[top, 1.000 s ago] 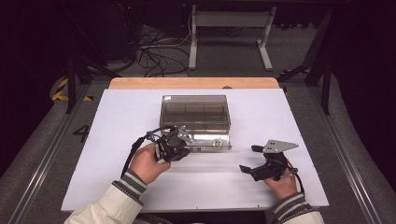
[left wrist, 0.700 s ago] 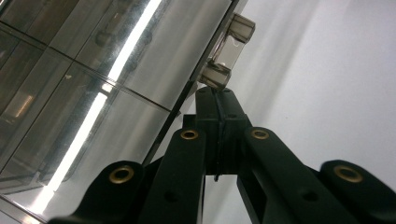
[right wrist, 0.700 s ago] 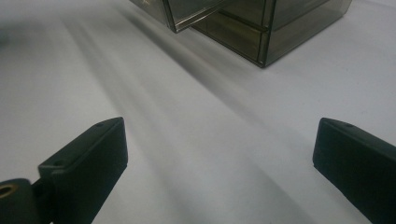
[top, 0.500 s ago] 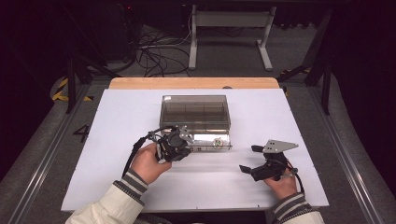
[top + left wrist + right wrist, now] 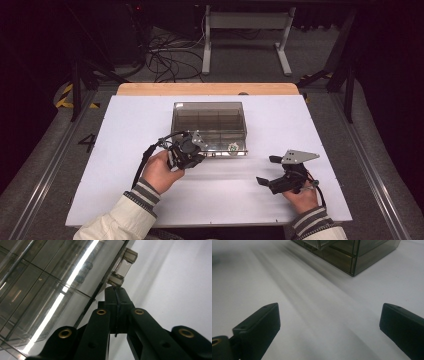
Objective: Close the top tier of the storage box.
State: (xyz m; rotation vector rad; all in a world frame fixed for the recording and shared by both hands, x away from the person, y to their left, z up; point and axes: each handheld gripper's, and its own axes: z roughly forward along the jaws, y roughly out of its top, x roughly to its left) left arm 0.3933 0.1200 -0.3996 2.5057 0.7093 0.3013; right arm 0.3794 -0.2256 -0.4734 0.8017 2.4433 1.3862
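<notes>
I am keeping my left gripper [image 5: 196, 150] closed at the front edge of the smoky plastic drawer box [image 5: 210, 120] mid-tabletop [image 5: 125, 130], jaws pressed together. My right gripper [image 5: 272, 172] is resting open, well apart.

Left claw [image 5: 196, 148] at smoky box [image 5: 209, 117] front — right claw [image 5: 269, 171] apart, on table [image 5: 125, 165].

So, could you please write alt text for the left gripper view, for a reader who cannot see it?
The left hand-held gripper rises from the bottom with its two black jaws shut together, their tips just below a small clear handle on the edge of a smoky transparent plastic box. White table surface lies to the right.
</notes>
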